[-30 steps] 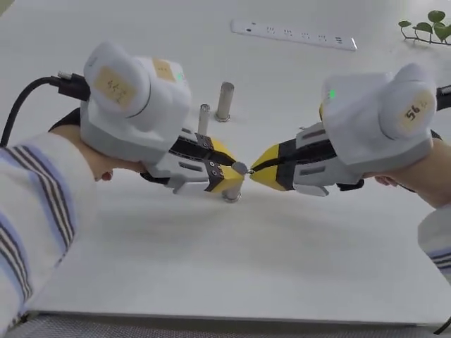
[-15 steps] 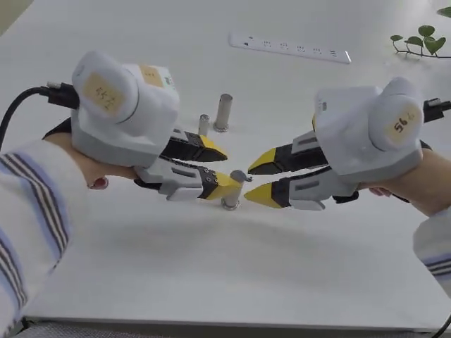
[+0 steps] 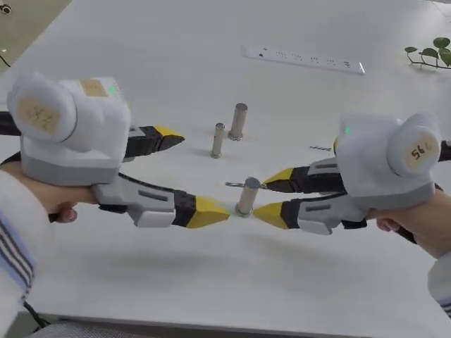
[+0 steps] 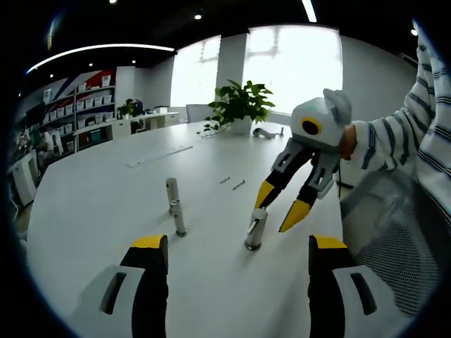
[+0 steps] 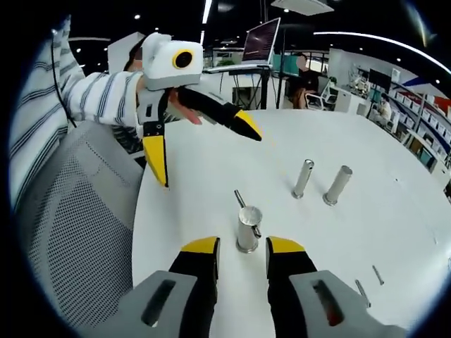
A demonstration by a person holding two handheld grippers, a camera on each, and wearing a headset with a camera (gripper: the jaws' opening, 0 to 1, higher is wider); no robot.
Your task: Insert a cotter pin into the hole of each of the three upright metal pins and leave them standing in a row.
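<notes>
The near pin (image 3: 246, 197) stands upright on the white table (image 3: 211, 282) with a cotter pin (image 3: 236, 185) through its head, the loose end jutting left. From the head view I cannot tell for sure whether it is pushed fully home. The left gripper (image 3: 194, 174) hangs to the left with its jaws spread wide and nothing in them. The right gripper (image 3: 266, 198) sits just right of the pin, its jaws narrowly parted to either side of the base and gripping nothing. This pin looks done, so the next job is probably to draw both tools straight back without brushing the cotter pin or tipping the post. The right gripper could then reach for the spare cotter pins (image 3: 320, 148) lying flat further right. Each should be pinched near its looped end so the legs point clear of the jaws. The middle pin (image 3: 218, 139) and the far pin (image 3: 238, 121) stand close together beyond, and I see nothing through their holes. The left gripper should steady each low on the shaft while the cotter goes in level. The table is broad and bare but for a power strip (image 3: 303, 58) at its far side. Around it is an open office with bright windows (image 4: 292, 67), a potted plant (image 4: 239, 105), shelves (image 4: 84, 113) and a mesh chair (image 5: 77, 232).
</notes>
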